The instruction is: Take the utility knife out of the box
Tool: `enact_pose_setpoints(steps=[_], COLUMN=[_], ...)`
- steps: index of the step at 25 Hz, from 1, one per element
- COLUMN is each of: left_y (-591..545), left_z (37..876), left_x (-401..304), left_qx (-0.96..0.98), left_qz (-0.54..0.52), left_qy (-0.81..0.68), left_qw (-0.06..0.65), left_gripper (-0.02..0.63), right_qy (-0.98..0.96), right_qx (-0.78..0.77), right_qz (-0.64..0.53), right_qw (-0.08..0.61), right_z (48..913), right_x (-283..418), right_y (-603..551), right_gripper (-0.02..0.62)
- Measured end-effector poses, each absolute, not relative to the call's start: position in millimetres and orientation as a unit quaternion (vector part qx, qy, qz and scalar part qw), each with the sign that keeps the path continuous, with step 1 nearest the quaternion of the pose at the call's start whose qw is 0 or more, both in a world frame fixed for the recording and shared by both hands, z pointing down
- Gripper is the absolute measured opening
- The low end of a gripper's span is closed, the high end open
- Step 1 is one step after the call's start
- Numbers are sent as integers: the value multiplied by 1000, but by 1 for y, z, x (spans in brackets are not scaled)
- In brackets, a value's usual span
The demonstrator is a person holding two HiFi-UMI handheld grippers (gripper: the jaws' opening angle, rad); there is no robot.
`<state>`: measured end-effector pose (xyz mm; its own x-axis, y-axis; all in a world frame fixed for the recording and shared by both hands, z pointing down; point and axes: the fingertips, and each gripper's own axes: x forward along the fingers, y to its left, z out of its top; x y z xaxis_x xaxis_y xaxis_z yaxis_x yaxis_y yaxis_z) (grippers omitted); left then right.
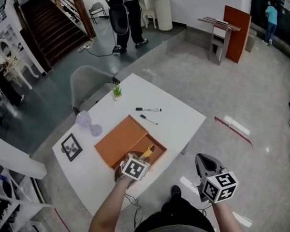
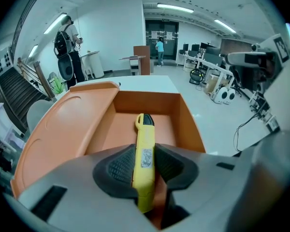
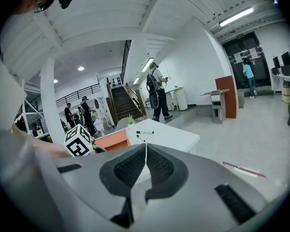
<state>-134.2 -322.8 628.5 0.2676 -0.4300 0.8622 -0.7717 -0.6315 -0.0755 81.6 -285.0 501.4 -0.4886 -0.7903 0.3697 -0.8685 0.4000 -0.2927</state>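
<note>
An orange box (image 1: 157, 154) lies open on the white table (image 1: 176, 124), its lid (image 1: 120, 142) folded back to the left. In it lies the yellow utility knife (image 1: 146, 153). My left gripper (image 1: 142, 158) reaches down into the box. In the left gripper view its pads (image 2: 120, 167) press on both sides of the knife (image 2: 145, 129), whose black tip points toward the box's far wall (image 2: 145, 103). My right gripper (image 1: 202, 160) hangs off the table's near right corner, shut with nothing between its pads (image 3: 131, 167).
On the table beyond the box lie a black marker (image 1: 148, 109) and a thin pen (image 1: 148, 120). A small potted plant (image 1: 117, 92), two purple objects (image 1: 89, 123) and a picture frame (image 1: 71, 147) stand to the left. A grey chair (image 1: 89, 83) is behind; a person (image 1: 125, 13) stands farther off.
</note>
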Motion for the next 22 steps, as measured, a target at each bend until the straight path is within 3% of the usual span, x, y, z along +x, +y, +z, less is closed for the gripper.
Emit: enact_pose_setpoints(steps=[22], left_y=[-314], left_z=[573], left_x=[-134], left_qx=[786], left_qz=[404], left_qy=[-441], left_qw=[156], left_gripper=[117], right_qy=[-853], right_qx=[469], right_qz=[217], right_qw=[79], right_z=[489], right_x=[58], right_y=[-279], right_gripper=[2])
